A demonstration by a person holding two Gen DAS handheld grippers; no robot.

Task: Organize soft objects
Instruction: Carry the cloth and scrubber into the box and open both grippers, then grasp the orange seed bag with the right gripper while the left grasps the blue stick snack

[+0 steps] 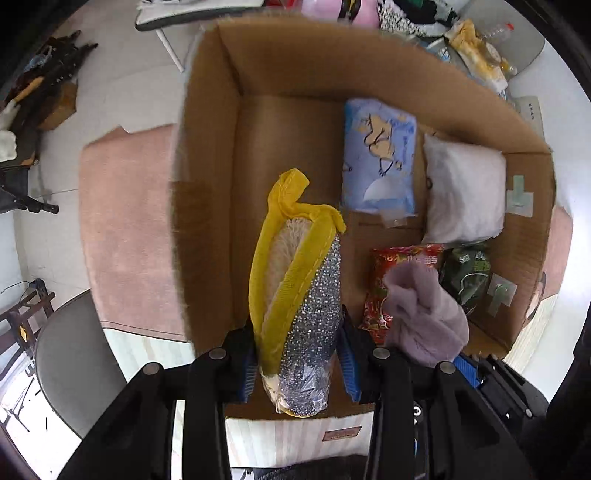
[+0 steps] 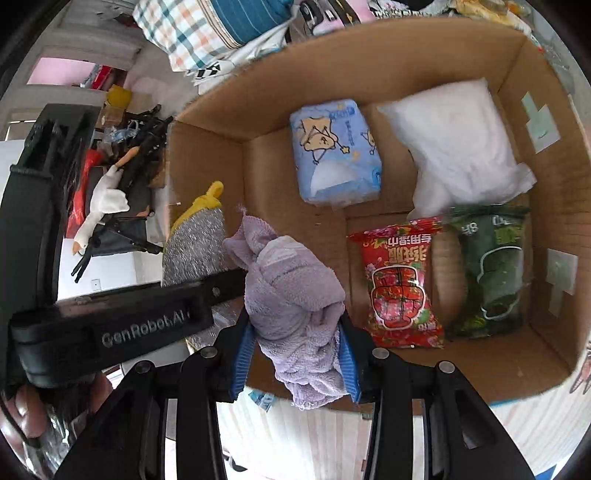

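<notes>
My left gripper (image 1: pixel 299 358) is shut on a sparkly silver mitt with yellow trim (image 1: pixel 306 295), held above the near left part of the open cardboard box (image 1: pixel 207 147). The mitt also shows in the right wrist view (image 2: pixel 195 243). My right gripper (image 2: pixel 295 354) is shut on a crumpled lilac towel (image 2: pixel 291 295), held over the box's near edge; the towel also shows in the left wrist view (image 1: pixel 424 314). In the box lie a blue cartoon pack (image 2: pixel 336 155), a white pillow (image 2: pixel 458 147), a red packet (image 2: pixel 399 284) and a green packet (image 2: pixel 491 269).
The box stands on a pale striped surface (image 2: pixel 314 435). A pink rug (image 1: pixel 129 229) lies to its left. A grey round stool (image 1: pixel 74 369) is at the near left. Piled fabrics and cushions (image 2: pixel 221 33) sit behind the box. A white goose toy (image 2: pixel 99 206) lies among dark clutter.
</notes>
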